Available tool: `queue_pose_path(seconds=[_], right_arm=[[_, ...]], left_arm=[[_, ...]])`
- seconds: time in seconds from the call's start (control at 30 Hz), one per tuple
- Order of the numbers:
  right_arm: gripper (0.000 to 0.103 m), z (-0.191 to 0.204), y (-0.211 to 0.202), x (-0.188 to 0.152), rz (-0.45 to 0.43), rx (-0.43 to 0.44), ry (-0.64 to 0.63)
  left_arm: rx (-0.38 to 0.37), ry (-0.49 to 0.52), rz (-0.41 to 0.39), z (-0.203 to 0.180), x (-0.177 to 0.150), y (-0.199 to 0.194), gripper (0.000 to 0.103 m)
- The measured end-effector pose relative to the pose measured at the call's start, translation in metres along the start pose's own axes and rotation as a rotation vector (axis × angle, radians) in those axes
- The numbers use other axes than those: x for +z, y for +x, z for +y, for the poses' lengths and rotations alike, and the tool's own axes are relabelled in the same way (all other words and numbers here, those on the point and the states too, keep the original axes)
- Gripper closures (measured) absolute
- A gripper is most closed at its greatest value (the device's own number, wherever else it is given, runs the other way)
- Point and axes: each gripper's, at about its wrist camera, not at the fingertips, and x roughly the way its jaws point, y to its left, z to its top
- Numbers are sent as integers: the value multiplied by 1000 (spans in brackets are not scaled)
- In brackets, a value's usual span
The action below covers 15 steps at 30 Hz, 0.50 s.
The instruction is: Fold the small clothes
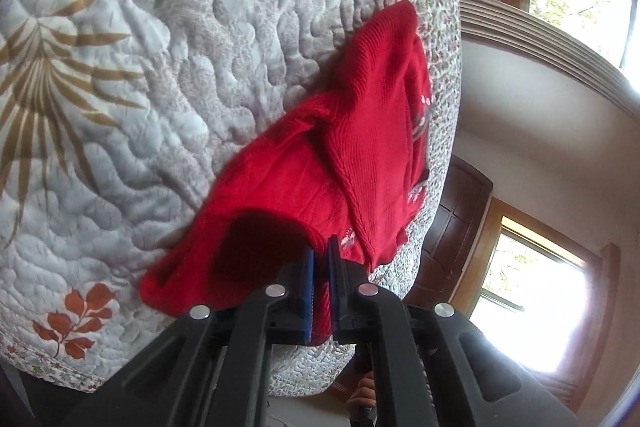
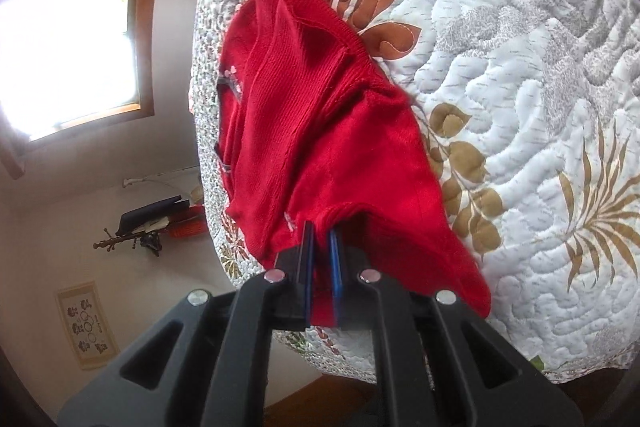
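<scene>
Sweater (image 1: pixel 360 147), a red knit, looked soft, light and limp; it lay partly lifted off the quilted bed (image 1: pixel 160 67), trailing toward twelve o'clock. Left claw (image 1: pixel 321 287) and right claw (image 2: pixel 321 275) each pinched its near edge; hems seemed the surest holds.

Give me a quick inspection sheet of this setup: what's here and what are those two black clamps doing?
Surface: quilted bedspread with leaf print.
Job's things: red knit sweater, partly folded, lying near the quilt's edge.
Clutter: nothing seen on the quilt.
Grippers: left gripper shut on the sweater's edge; right gripper shut on the sweater too.
Cables: nothing seen.
Surroundings: windows, dark wooden door, framed picture on the wall.
</scene>
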Motion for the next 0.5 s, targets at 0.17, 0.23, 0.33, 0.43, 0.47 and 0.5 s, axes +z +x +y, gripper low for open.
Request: queue_pose_path(seconds=[0.17, 0.23, 0.33, 0.43, 0.47, 0.5], right_arm=[[81, 0, 17, 19, 19, -72, 1], [74, 4, 18, 25, 25, -61, -13], [72, 17, 9, 28, 21, -70, -64], [72, 34, -2, 28, 10, -124, -152], [72, 40, -5, 27, 6, -147, -186], [69, 45, -7, 26, 3, -173, -224]], left_arm=[[15, -35, -2, 3, 17, 13, 85], [15, -25, -11, 0, 18, 12, 70], [31, 22, -13, -11, 18, 5, 65], [116, 158, -9, -32, 13, 0, 62], [161, 230, -7, -43, 10, -1, 61], [218, 316, -7, -55, 5, 0, 59]])
